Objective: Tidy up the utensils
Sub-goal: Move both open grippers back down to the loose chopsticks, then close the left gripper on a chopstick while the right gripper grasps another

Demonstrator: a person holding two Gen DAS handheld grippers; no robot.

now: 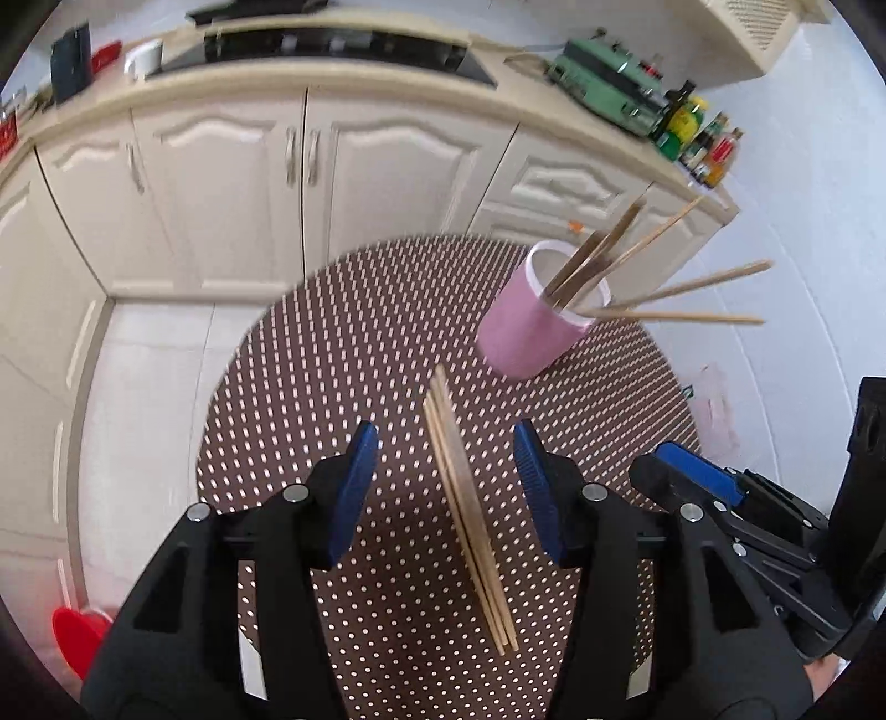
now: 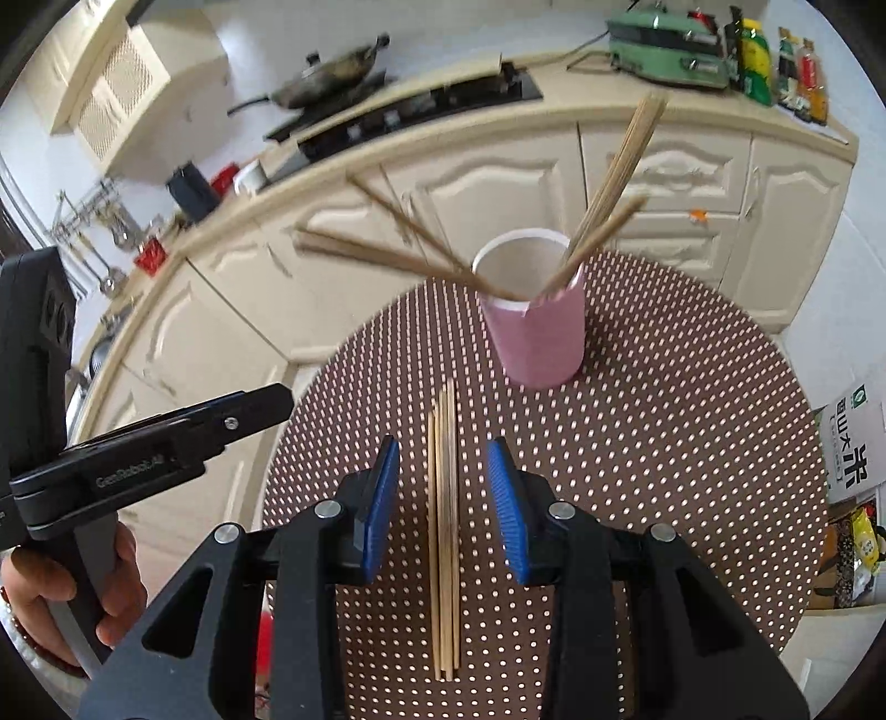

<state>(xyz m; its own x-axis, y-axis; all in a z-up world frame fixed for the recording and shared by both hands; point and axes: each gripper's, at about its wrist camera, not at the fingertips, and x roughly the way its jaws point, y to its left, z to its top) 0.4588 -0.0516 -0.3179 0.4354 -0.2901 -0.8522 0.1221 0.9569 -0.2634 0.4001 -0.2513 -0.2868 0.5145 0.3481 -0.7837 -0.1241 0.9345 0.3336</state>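
Note:
A bundle of wooden chopsticks (image 1: 470,515) lies flat on the round brown dotted table (image 1: 387,332); it also shows in the right wrist view (image 2: 444,526). A pink cup (image 1: 531,321) holding several chopsticks stands behind it, also in the right wrist view (image 2: 534,327). My left gripper (image 1: 446,476) is open above the table, its blue pads on either side of the bundle. My right gripper (image 2: 443,498) is open, also straddling the bundle. The right gripper's body shows at the lower right of the left view (image 1: 720,487).
Cream kitchen cabinets (image 1: 310,183) and a counter with a stove (image 1: 332,47), a green appliance (image 1: 609,83) and bottles (image 1: 703,138) lie beyond the table. A red object (image 1: 77,631) sits on the floor at the left. Bags (image 2: 853,454) stand right of the table.

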